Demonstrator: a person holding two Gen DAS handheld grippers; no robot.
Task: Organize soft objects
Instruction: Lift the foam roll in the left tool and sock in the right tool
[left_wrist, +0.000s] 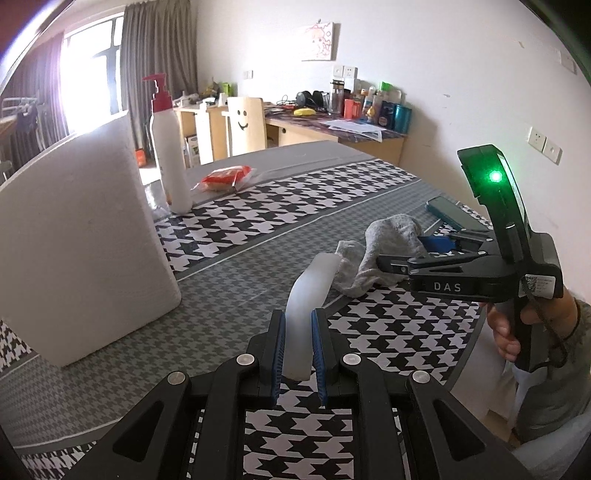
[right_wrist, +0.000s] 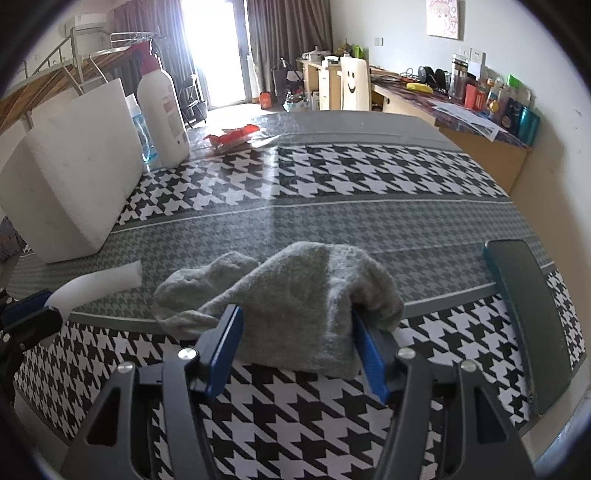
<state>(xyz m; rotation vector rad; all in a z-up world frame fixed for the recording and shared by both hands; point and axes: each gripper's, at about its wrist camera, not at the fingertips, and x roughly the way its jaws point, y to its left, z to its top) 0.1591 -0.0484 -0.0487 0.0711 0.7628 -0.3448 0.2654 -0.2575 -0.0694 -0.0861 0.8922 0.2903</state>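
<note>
My right gripper (right_wrist: 297, 341) is the one that matters now: jaws apart, straddling the near end of the grey knit cloth (right_wrist: 291, 295), blue pads either side. The pads look about at the fabric's edges, not squeezing, so nothing gripped yet imo. The cloth lies on the worktop (right_wrist: 332, 221), dead ahead at 12 o'clock from these jaws. Its bunched mass runs roughly 9-to-3 across my view, w/ a smaller lump trailing toward 10 o'clock.

My left gripper (left_wrist: 298, 341) is busy: jaws closed on a pale translucent strip (left_wrist: 308, 295), which sticks out fwd toward 12–1 o'clock. Its far tip ends near the cloth's edge; can't tell if they touch.

So right hand is nearer to the cloth and already lined up; the close should catch the hump btw the pads. A dark phone (right_wrist: 532, 325) sits at 3 o'clock, apart from the cloth.
</note>
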